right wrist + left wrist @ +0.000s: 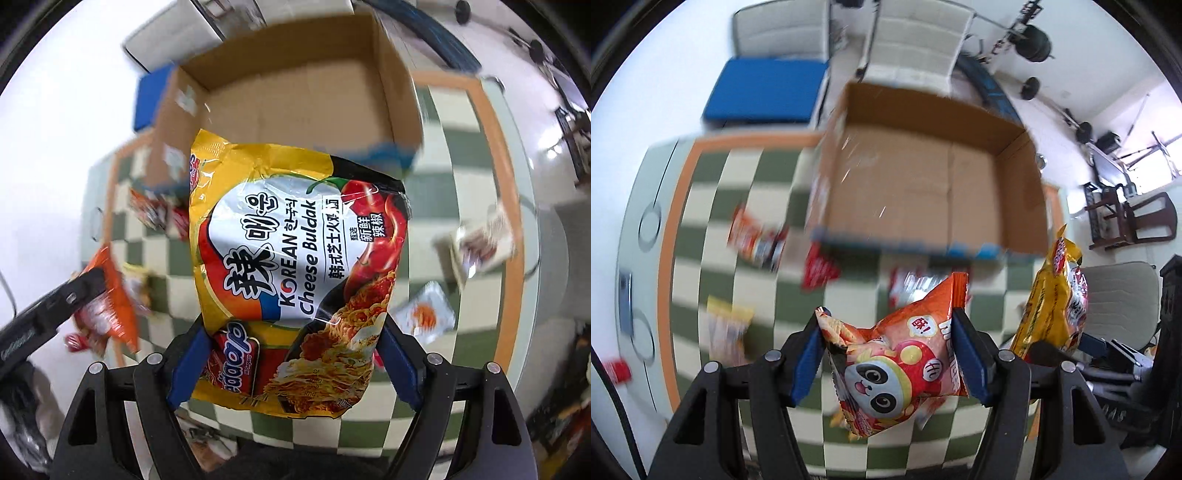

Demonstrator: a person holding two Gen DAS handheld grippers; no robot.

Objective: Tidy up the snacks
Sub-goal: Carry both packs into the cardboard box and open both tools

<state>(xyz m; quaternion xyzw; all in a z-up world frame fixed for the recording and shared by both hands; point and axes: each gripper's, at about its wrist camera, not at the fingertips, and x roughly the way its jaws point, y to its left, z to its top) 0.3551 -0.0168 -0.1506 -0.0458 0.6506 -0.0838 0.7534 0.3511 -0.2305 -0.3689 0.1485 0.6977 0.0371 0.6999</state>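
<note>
Left claw point(890, 332) clenched on an orange panda snack bag point(905, 354), blue pads point(967, 354) pressing its two sides; bag held clear above the checked tabletop point(768, 258).

Right claw point(291, 354) clenched on a yellow Cheese Buldak noodle pack point(295, 258), pads at the pack's lower edges, the rest of the pack standing out past the fingertips, also off the tabletop. In the left wrist view the same yellow pack sits at 3 o'clock from the panda bag, near but apart.

Open cardboard box point(923, 177) at 12 o'clock from both held packs, resting on the tabletop, inside bare as far as visible.

Loose packets on the cloth, blurred: an orange-red packet point(753, 240) at 10 o'clock from the left claw, a red packet point(818, 269) against the box's near edge, a yellow packet point(729, 325) at 9 o'clock. Right wrist view: a silver packet point(424, 314) at 3 o'clock of the noodle pack.

Blue cushion point(768, 90) on a chair at 11 o'clock beyond the tabletop.
</note>
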